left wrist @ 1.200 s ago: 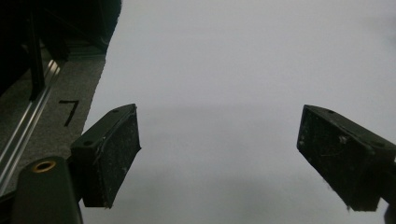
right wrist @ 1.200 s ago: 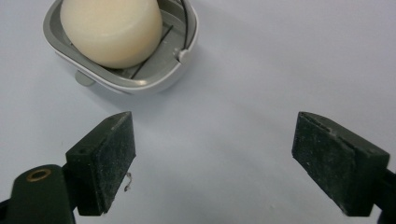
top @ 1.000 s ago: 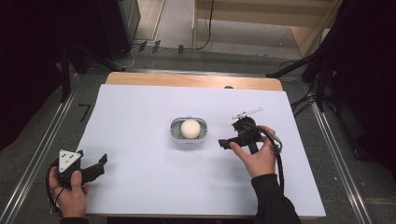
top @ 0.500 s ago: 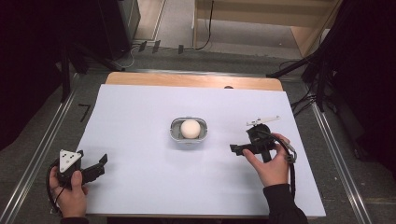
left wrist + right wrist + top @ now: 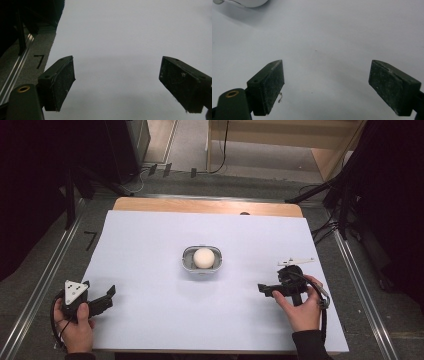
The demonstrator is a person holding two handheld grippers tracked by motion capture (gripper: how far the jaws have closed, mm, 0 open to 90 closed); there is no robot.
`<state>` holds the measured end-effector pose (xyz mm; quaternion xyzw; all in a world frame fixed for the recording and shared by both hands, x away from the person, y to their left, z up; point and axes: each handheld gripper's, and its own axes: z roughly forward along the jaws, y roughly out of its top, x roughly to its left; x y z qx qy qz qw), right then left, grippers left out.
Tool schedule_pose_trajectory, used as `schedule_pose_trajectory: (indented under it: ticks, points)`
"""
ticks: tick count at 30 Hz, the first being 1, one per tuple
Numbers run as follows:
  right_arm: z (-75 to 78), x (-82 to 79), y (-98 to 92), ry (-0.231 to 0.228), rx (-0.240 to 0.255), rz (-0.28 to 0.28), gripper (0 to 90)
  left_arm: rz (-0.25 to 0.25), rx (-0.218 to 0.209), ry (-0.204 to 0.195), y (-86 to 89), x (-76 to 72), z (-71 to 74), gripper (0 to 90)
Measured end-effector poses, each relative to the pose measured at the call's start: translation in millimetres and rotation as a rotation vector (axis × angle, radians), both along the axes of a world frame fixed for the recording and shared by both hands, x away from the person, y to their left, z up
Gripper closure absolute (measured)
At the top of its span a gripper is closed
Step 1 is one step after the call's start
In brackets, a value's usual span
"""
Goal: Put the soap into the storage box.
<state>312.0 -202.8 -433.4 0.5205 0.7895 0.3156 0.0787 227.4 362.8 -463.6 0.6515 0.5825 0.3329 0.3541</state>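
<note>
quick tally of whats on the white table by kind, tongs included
tongs: 2, left and right, both open and empty
bowl: 1, metal, mid-table
ball: 1, pale, sitting in the bowl
total: 4

Even overhead light; white surface bright, no glare, surround falls to near black. Bowl casts only a faint soft shadow. High view slightly soft, grainy. Both gripper views dimmer, greyish (vignetted corners); pads sharp, far surface blurred.
</note>
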Motion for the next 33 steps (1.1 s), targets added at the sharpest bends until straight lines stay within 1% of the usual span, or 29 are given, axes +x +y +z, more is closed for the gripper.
schedule_pose_trajectory:
  ticks: [4,5,6,9,21,24,30,32,33]
  points:
    - [-1.6,-4.7,-9.6,-0.011,0.008,-0.007,13.2,-0.001,0.003,0.003,0.0,0.1,0.1,14.2]
    - [-1.9,-7.3,-15.0,-0.014,0.012,-0.014,13.1,-0.002,0.002,0.003,-0.1,0.1,0.1,14.2]
    - [-1.9,-7.3,-15.0,-0.014,0.012,-0.014,13.1,-0.001,0.003,0.003,-0.1,0.1,0.1,14.2]
    - [-3.2,-10.2,-23.1,-0.019,0.018,-0.026,13.1,0.0,0.006,0.005,-0.4,0.1,0.1,14.2]
    - [-20.3,-27.8,-57.0,-0.033,0.023,-0.077,13.0,0.001,0.013,0.004,-1.2,0.3,-0.1,14.2]
    - [-21.4,-31.3,-63.2,-0.048,0.011,-0.087,13.1,0.0,0.013,0.004,-1.3,0.4,-0.2,14.2]
    - [-24.2,-38.5,-74.3,-0.072,0.019,-0.099,13.0,0.0,0.019,0.006,-1.7,0.7,-0.2,14.2]
    - [-25.2,-40.6,-79.2,-0.079,0.01,-0.119,13.1,0.0,0.018,0.005,-1.8,0.7,-0.3,14.2]
    - [-25.7,-41.5,-82.1,-0.079,0.015,-0.125,13.0,0.0,0.019,0.006,-1.8,0.7,-0.3,14.2]
